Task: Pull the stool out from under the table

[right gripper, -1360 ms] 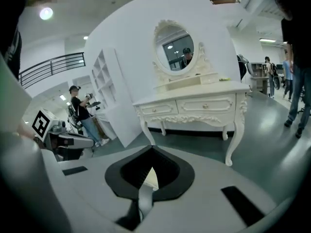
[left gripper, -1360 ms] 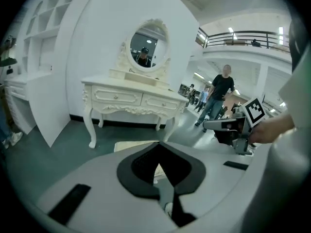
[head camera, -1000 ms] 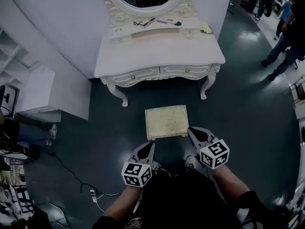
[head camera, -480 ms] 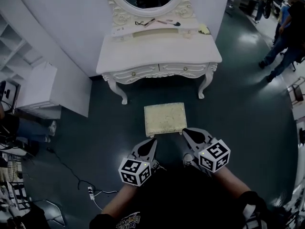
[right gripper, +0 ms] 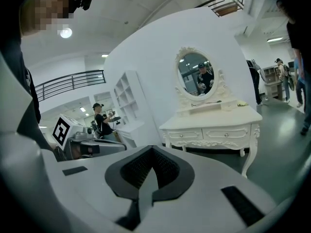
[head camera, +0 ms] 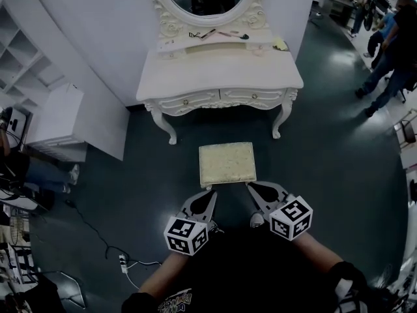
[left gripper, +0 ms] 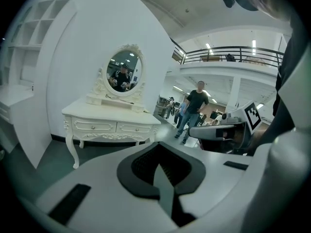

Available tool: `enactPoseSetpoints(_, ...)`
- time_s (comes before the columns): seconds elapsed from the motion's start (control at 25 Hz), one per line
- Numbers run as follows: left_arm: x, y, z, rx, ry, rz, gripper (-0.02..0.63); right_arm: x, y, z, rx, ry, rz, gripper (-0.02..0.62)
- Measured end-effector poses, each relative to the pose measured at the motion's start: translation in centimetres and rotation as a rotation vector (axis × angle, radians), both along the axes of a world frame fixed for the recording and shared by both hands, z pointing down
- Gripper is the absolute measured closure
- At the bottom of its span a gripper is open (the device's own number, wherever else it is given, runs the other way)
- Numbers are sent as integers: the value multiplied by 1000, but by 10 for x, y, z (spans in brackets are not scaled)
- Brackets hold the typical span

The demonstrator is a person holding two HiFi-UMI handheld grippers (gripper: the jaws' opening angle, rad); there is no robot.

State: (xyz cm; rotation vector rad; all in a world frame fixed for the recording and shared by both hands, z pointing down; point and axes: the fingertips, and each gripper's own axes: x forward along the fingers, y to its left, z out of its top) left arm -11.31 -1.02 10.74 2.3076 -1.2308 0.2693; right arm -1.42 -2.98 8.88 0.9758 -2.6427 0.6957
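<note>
While we hold the left claw point(head camera: 210, 194) shut and empty near its front edge, the stool point(head camera: 227, 163) stands on open floor, clear of the worktop point(head camera: 215, 77). Right claw point(head camera: 250, 186): shut, empty. Step: pull-out judged complete. Next: withdraw both claws.

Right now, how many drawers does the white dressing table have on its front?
2: left drawer and right drawer, side by side in the table front; none seem hidden.

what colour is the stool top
The stool top is pale cream, seen best in the head view.
</note>
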Motion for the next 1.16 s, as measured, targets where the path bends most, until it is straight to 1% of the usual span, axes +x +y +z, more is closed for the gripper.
enactPoseSetpoints(0.36, 9, 0, -12, 30, -15, 12, 598, 4, 2, -8, 20, -5, -13, 569)
enactPoseSetpoints(1.16, 6, -12, 1, 3, -24, 21, 598, -5, -10, 2, 12, -17, -19, 569)
